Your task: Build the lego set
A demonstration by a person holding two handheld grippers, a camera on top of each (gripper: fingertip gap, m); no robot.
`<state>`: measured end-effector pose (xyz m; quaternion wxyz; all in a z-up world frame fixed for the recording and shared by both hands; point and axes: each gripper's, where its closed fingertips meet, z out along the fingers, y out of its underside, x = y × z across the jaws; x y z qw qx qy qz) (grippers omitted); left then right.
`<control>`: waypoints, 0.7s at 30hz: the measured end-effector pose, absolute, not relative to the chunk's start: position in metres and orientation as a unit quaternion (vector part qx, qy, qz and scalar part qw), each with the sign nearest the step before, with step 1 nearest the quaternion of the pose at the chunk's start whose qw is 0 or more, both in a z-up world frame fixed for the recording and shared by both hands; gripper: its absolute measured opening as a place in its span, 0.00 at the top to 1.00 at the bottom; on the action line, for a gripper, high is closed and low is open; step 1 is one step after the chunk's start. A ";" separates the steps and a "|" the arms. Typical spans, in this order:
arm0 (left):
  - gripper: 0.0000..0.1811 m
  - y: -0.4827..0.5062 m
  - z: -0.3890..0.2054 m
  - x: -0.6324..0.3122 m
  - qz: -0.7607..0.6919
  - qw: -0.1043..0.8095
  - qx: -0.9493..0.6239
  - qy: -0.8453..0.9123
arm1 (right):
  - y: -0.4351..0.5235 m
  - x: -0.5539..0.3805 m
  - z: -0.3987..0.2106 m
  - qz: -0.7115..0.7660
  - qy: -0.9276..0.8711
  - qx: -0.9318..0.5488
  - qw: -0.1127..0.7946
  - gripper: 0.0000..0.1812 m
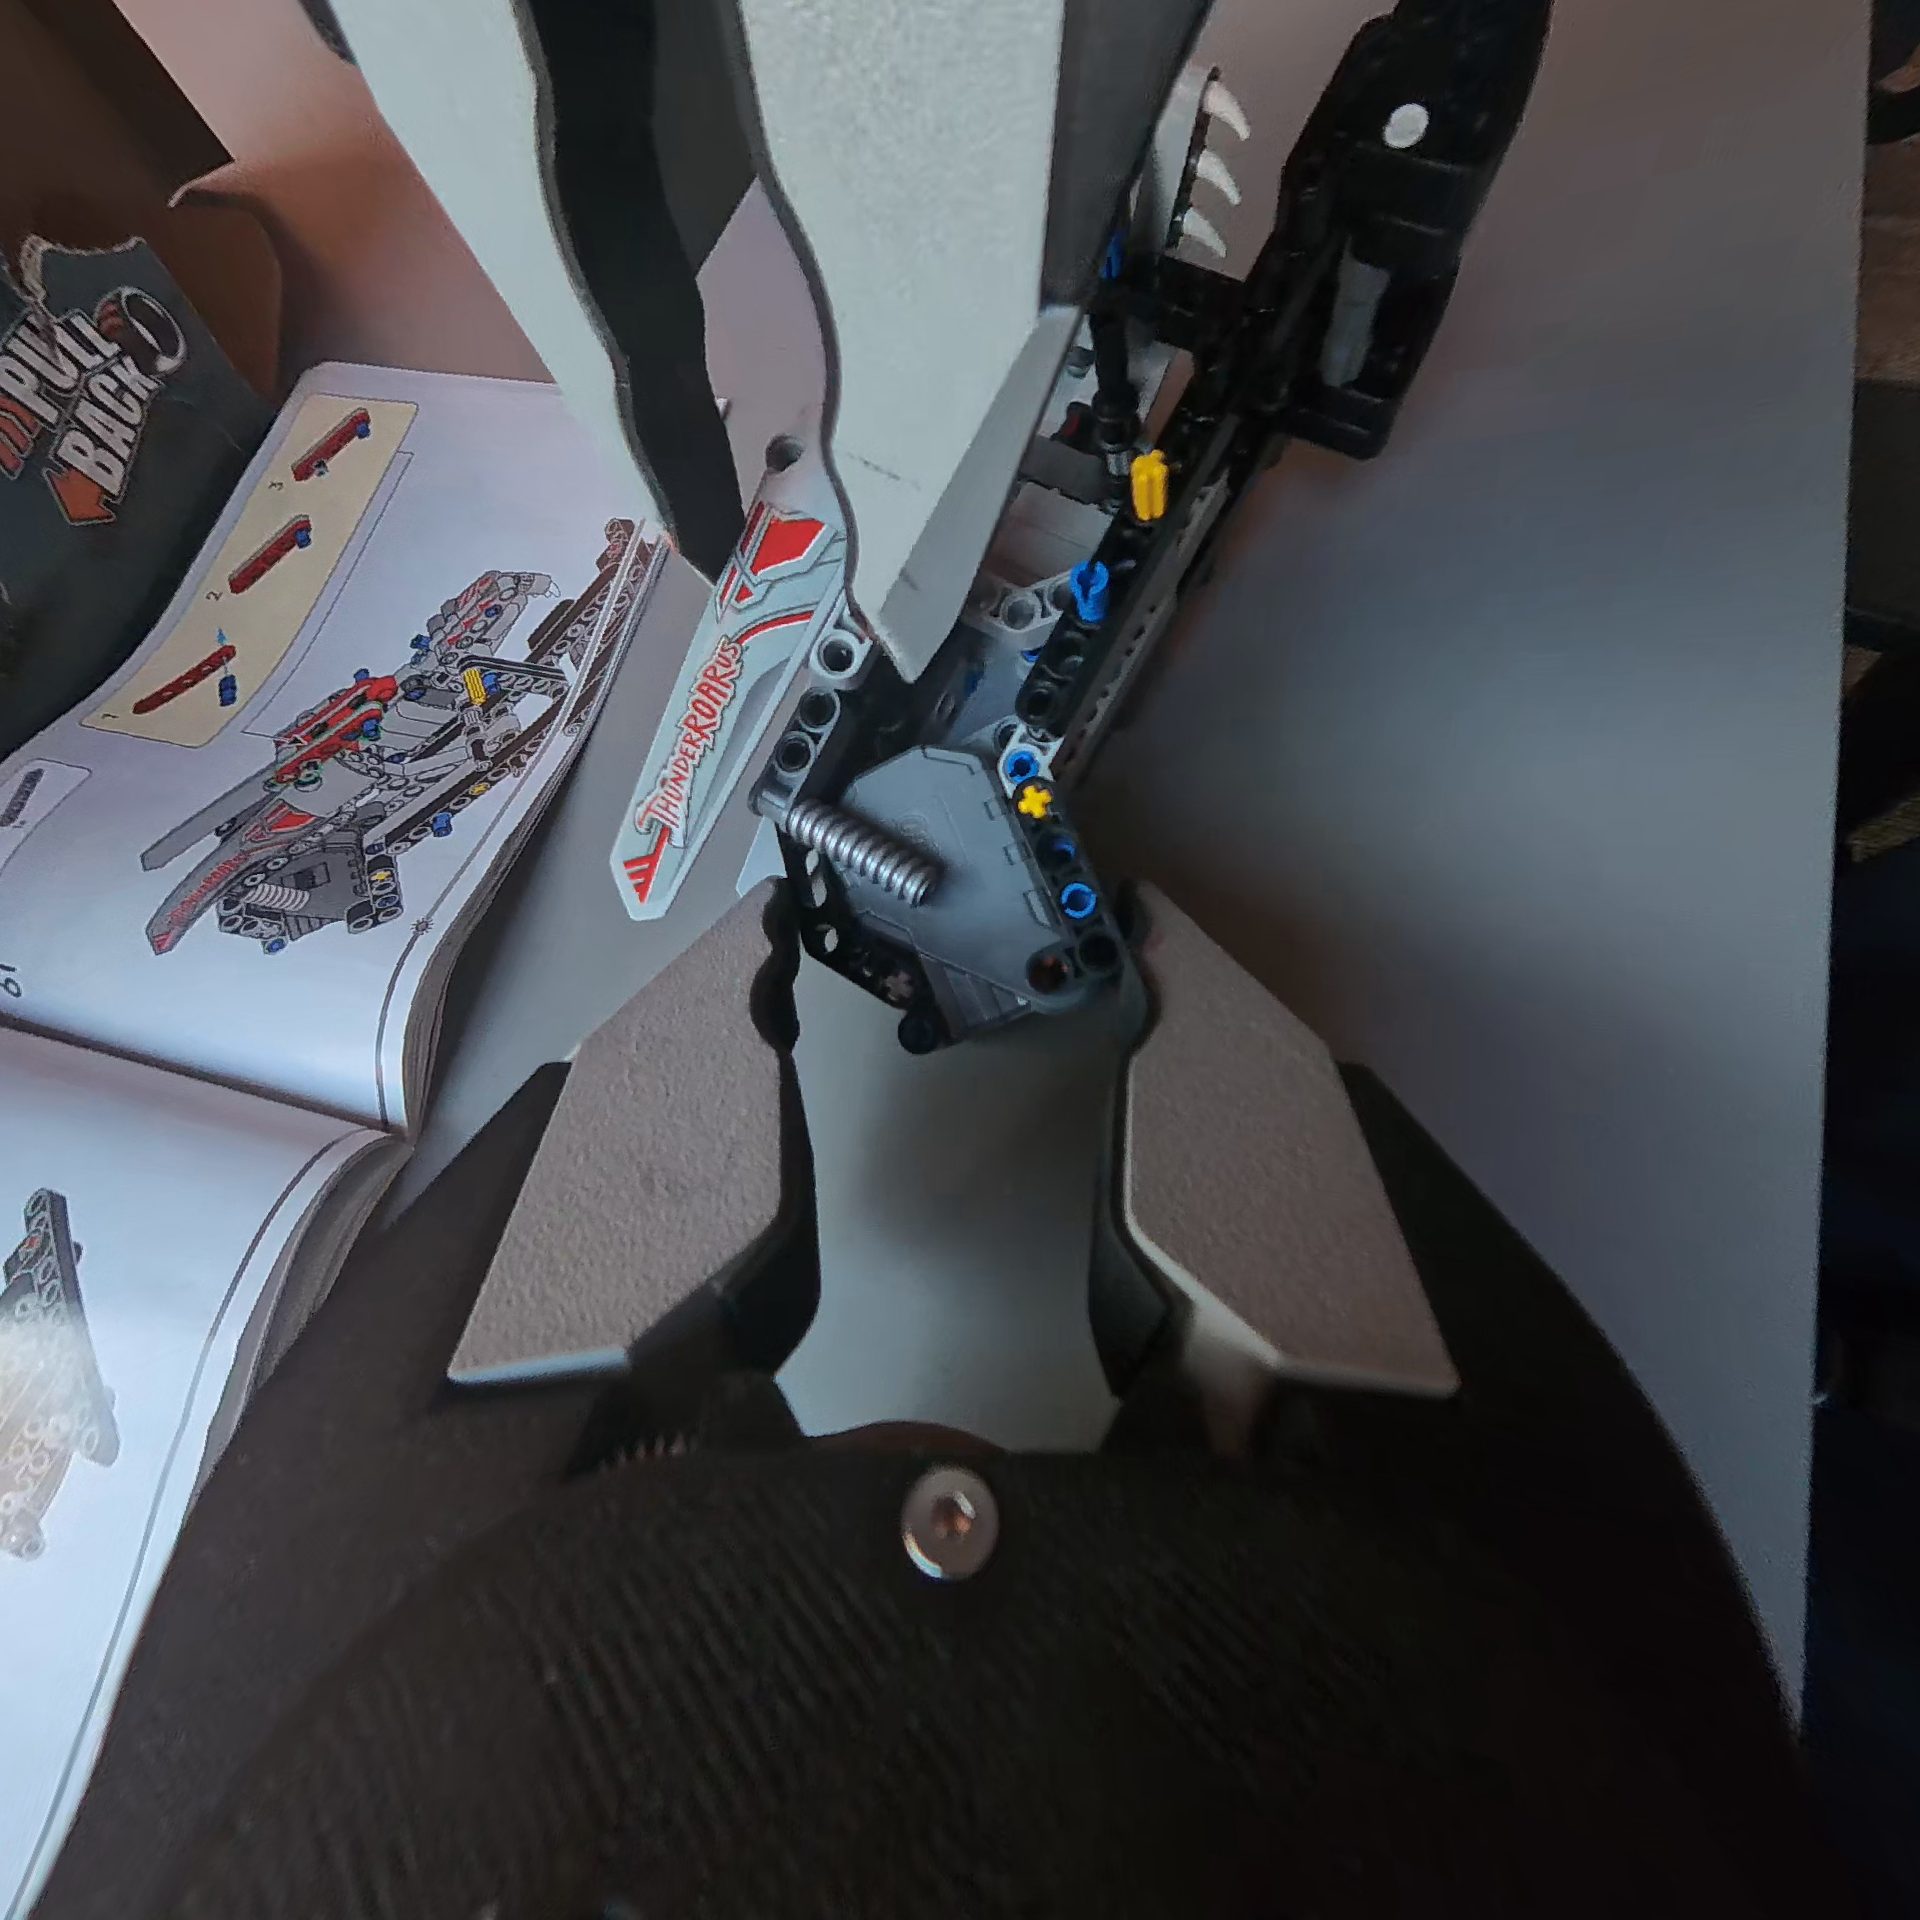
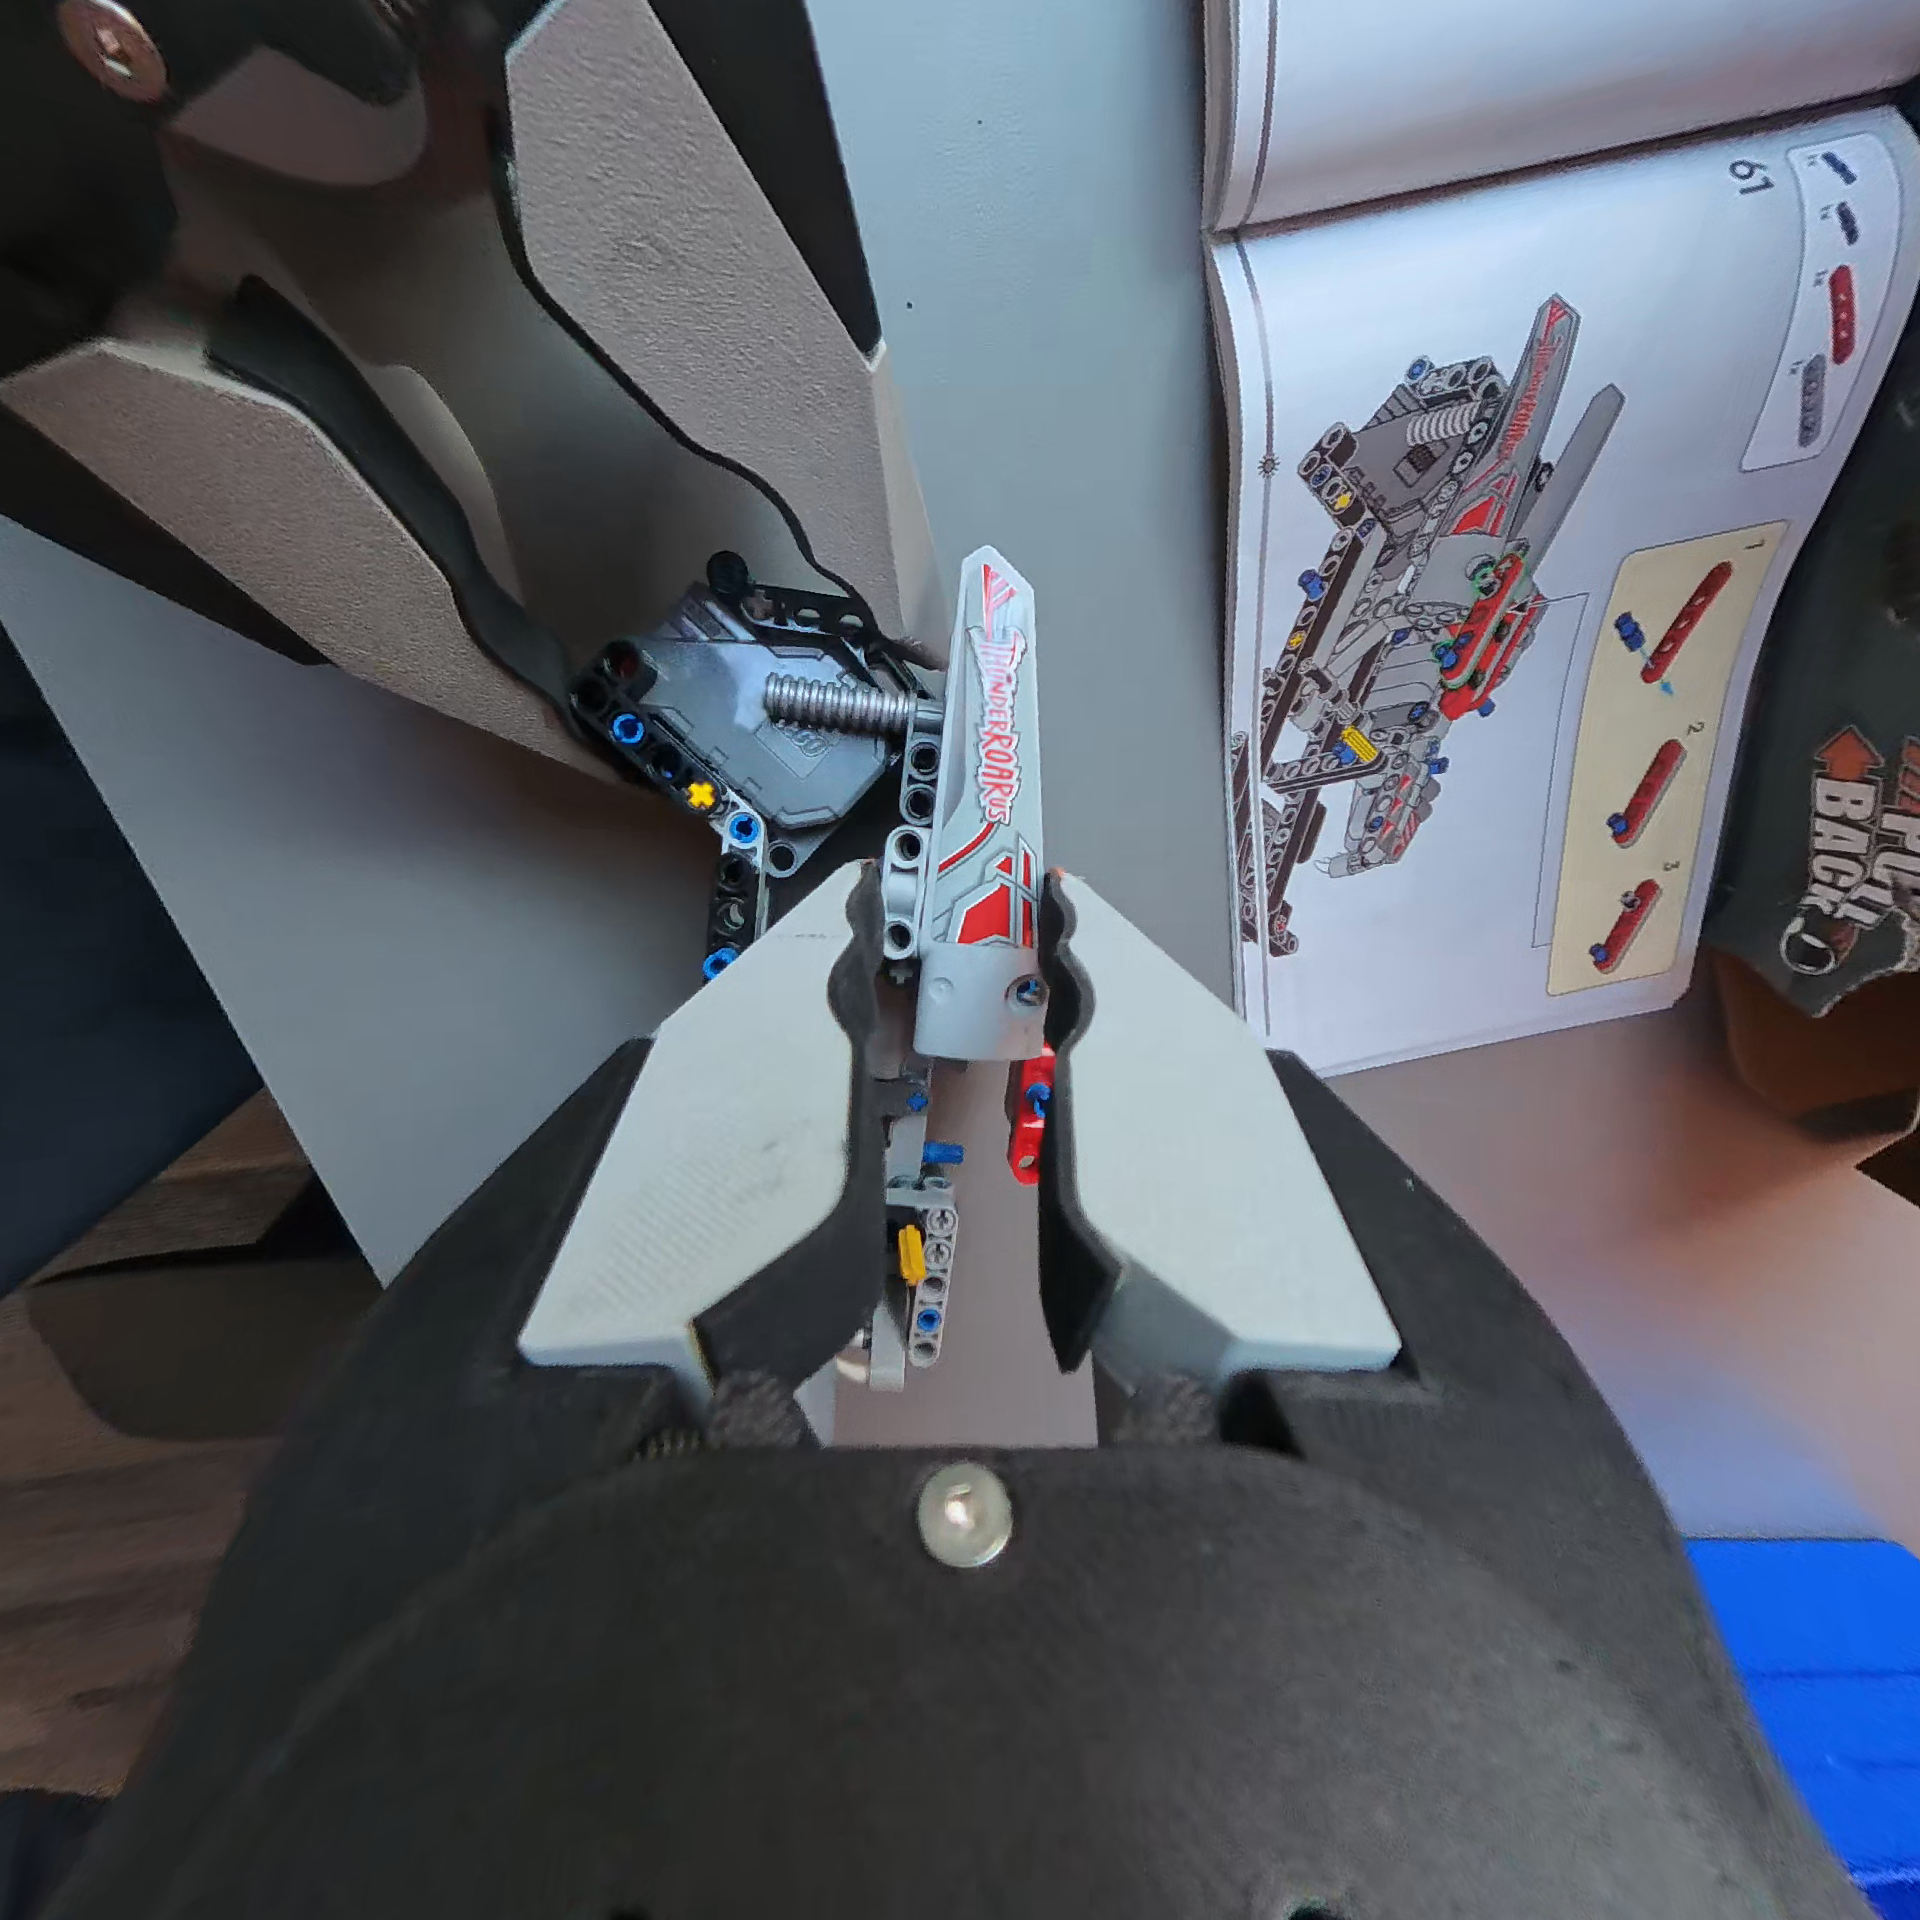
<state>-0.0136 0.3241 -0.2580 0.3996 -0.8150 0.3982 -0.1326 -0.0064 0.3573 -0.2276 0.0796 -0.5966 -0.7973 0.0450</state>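
Observation:
A partly built lego vehicle is held in the air between both grippers. My left gripper (image 1: 956, 914) is shut on its rear end, a dark grey motor block (image 1: 935, 821) with a metal spring (image 1: 862, 852). My right gripper (image 2: 961, 935) is shut on the model's middle, at the base of a long grey panel (image 2: 987, 748) with a red sticker. A red beam (image 2: 1029, 1122) with blue pins sits between the right fingers, against the right pad. The black frame with white teeth (image 1: 1216, 177) extends behind the right gripper's fingers (image 1: 914, 260). The left gripper's fingers (image 2: 312, 499) show at upper left.
The open instruction booklet (image 1: 312, 727) lies on the grey table (image 1: 1455, 831) to the left; it shows on the right in the right wrist view (image 2: 1455, 623). A dark printed box (image 1: 83, 436) stands behind it. A blue container (image 2: 1818, 1714) is at lower right. The table edge (image 1: 1829, 935) is close.

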 end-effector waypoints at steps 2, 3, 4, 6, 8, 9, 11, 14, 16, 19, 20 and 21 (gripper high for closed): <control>0.68 0.324 -0.258 -0.013 -0.132 0.401 -0.814 0.400 | 0.357 -0.007 -0.228 0.047 -0.799 -0.592 0.090 0.85; 0.68 0.324 -0.258 -0.013 -0.131 0.401 -0.813 0.400 | 0.357 -0.006 -0.228 0.047 -0.800 -0.590 0.093 0.85; 0.68 0.324 -0.258 -0.013 -0.129 0.403 -0.813 0.401 | 0.357 -0.006 -0.228 0.048 -0.802 -0.588 0.093 0.85; 0.68 0.323 -0.257 -0.012 -0.127 0.404 -0.812 0.402 | 0.355 -0.004 -0.228 0.069 -0.796 -0.597 0.072 0.85; 0.68 0.323 -0.257 -0.011 -0.124 0.405 -0.810 0.406 | 0.354 -0.002 -0.232 0.102 -0.774 -0.624 0.032 0.84; 0.68 0.323 -0.257 -0.011 -0.128 0.403 -0.812 0.401 | 0.354 -0.001 -0.234 0.109 -0.767 -0.632 0.022 0.85; 0.68 0.323 -0.257 -0.010 -0.123 0.407 -0.810 0.404 | 0.354 0.000 -0.233 0.100 -0.773 -0.626 0.033 0.85; 0.68 0.323 -0.256 -0.010 -0.115 0.413 -0.807 0.407 | 0.354 0.001 -0.231 0.080 -0.782 -0.616 0.055 0.85; 0.68 0.325 -0.256 -0.010 -0.111 0.415 -0.807 0.406 | 0.355 0.000 -0.230 0.086 -0.771 -0.629 0.050 0.84; 0.68 0.325 -0.256 -0.010 -0.105 0.418 -0.805 0.407 | 0.354 0.000 -0.222 0.108 -0.775 -0.621 0.045 0.84; 0.68 0.325 -0.256 -0.011 -0.104 0.418 -0.805 0.407 | 0.352 -0.003 -0.214 0.133 -0.771 -0.621 0.051 0.84; 0.68 0.325 -0.256 -0.011 -0.103 0.419 -0.806 0.406 | 0.351 -0.007 -0.205 0.164 -0.761 -0.625 0.057 0.82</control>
